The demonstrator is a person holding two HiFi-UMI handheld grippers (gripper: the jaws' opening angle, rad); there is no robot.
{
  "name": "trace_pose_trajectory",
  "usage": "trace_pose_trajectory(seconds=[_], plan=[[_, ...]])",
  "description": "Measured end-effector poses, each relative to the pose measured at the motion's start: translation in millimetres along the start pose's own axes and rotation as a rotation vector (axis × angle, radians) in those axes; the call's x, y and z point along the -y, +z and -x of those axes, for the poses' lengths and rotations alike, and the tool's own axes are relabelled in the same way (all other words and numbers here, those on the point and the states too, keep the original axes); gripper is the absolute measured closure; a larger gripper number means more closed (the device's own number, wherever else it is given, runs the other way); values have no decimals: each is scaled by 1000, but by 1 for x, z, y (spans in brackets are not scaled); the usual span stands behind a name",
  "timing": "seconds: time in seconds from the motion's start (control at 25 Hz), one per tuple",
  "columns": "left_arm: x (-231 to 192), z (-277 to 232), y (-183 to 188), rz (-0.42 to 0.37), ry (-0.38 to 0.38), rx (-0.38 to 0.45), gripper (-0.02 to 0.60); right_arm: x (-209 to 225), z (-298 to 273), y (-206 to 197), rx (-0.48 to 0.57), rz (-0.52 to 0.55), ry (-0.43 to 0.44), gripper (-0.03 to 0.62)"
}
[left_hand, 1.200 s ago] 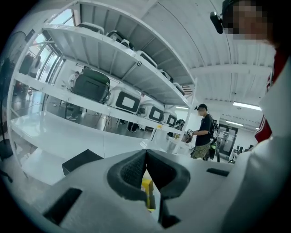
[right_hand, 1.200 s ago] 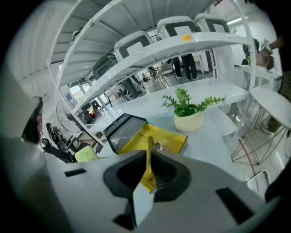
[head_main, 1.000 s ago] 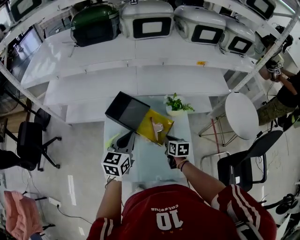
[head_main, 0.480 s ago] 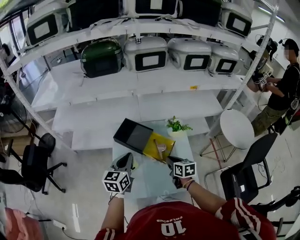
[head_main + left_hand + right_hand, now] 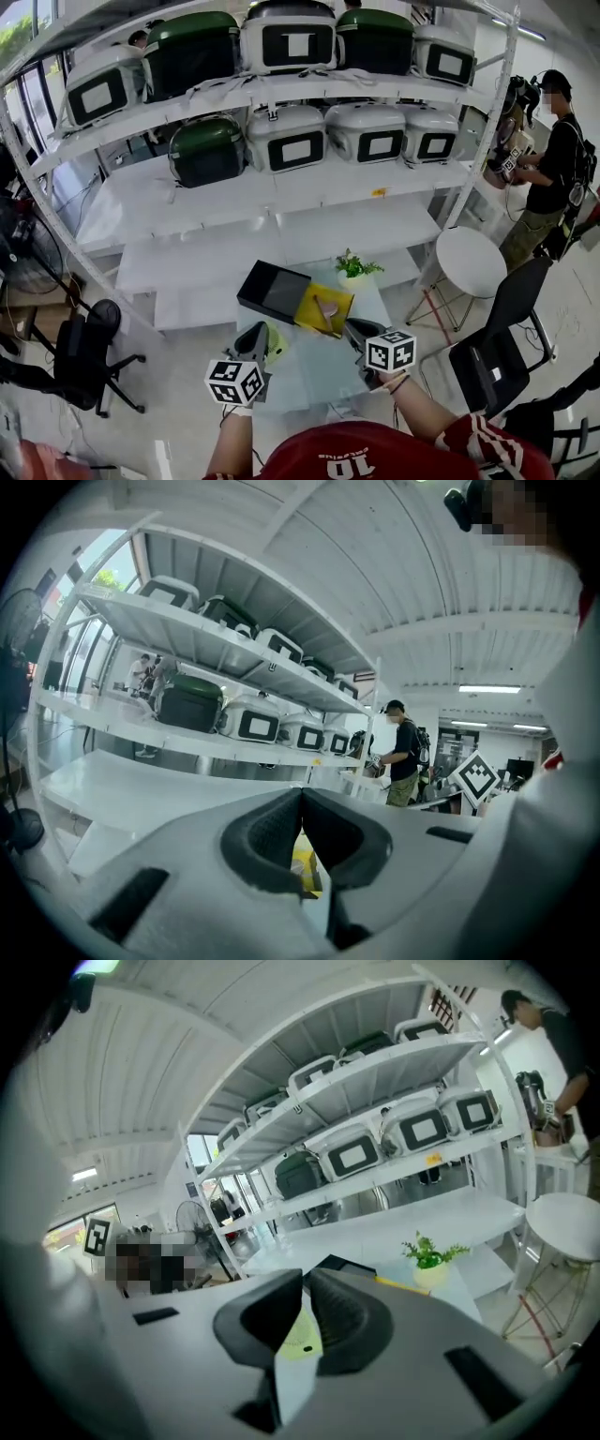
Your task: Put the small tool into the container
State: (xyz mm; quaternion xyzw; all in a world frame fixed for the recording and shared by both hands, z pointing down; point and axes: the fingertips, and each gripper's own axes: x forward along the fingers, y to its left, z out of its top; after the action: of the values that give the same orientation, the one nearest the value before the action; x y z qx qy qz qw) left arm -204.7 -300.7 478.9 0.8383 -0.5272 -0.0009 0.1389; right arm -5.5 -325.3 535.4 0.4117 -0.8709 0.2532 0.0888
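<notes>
A yellow open container [image 5: 330, 317] sits at the far side of the small glass table [image 5: 314, 370], with a black lid [image 5: 273, 290] leaning on its left. A small pale tool [image 5: 322, 307] lies inside the container. My left gripper [image 5: 255, 330] hovers over the table's near left, shut and holding nothing. My right gripper [image 5: 354, 326] hovers at the near right, just short of the container, also shut with nothing in it. In the left gripper view the left gripper [image 5: 302, 799] has its jaws touching. In the right gripper view the right gripper [image 5: 306, 1283] has its jaws touching as well.
A potted plant [image 5: 354, 267] stands at the table's far right corner. A yellow-green object [image 5: 276, 349] lies by the left gripper. White shelves [image 5: 281, 178] with several cases rise behind. A round white table [image 5: 466, 260] and a black chair [image 5: 497, 342] stand right, with a person [image 5: 551, 159] beyond.
The head view has tilted up, so more shelving shows and the table sits lower in frame. Both grippers have stayed shut near the table's near edge. The tool stays in the yellow container.
</notes>
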Motion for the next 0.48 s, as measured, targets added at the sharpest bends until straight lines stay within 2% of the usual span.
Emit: trace_pose_trajectory(seconds=[0.2,0.48], plan=[[24,25,32,-46,-48,86,577,-34,33,30,95,87,4,568],[45,57,60,-106,-57,167,584,-71,75,56,212,163,-11,568]])
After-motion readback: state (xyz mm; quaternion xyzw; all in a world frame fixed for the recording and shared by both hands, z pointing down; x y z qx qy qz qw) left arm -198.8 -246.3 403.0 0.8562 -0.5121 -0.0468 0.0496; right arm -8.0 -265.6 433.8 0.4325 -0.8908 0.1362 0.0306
